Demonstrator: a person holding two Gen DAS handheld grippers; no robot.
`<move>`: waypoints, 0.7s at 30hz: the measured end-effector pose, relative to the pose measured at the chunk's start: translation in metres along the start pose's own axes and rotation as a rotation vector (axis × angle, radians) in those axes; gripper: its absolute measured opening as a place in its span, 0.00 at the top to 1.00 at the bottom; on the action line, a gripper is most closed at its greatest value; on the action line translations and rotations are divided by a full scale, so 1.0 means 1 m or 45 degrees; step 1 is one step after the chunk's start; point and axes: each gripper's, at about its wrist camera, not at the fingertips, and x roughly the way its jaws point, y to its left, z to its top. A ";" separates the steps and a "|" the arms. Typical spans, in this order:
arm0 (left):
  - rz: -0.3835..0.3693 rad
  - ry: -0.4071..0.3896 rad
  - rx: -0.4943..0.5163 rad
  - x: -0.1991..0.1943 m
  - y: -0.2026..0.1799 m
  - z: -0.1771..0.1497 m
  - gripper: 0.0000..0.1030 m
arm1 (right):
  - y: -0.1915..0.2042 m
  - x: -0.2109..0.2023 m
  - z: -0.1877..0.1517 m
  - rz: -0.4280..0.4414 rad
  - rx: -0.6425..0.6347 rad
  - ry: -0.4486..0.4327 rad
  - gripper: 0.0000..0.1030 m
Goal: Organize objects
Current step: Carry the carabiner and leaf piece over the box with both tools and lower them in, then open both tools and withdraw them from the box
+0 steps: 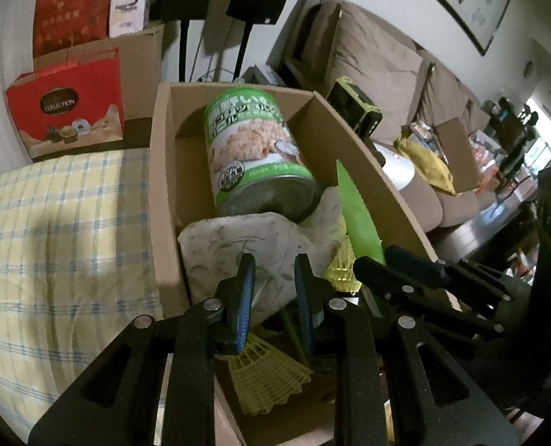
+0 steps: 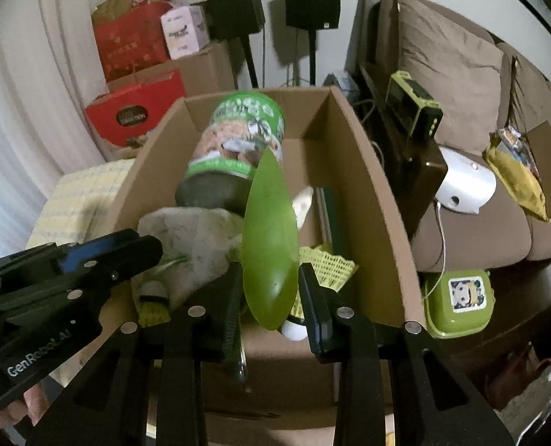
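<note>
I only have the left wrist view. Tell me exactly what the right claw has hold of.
Observer: The right claw is shut on a green knife. The blade's broad face stands between the fingers, tip pointing into the box.
Operator: Now say what sits outside the box on the right.
Observer: A green lunch box with a cartoon sticker rests on the dark table, right beside the cardboard box.
Operator: Describe my left claw from the side.
Observer: The left claw looks pinched on the near edge of the white bundle.
</note>
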 end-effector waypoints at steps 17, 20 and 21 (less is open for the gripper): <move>0.038 -0.069 0.012 -0.018 0.004 0.002 0.35 | -0.008 -0.001 -0.005 -0.006 0.038 -0.003 0.56; 0.045 -0.085 0.030 -0.024 0.007 0.002 0.27 | -0.006 -0.011 -0.003 -0.004 0.036 -0.035 0.54; 0.049 -0.094 0.029 -0.026 0.008 0.002 0.26 | -0.005 -0.013 -0.002 -0.004 0.034 -0.045 0.52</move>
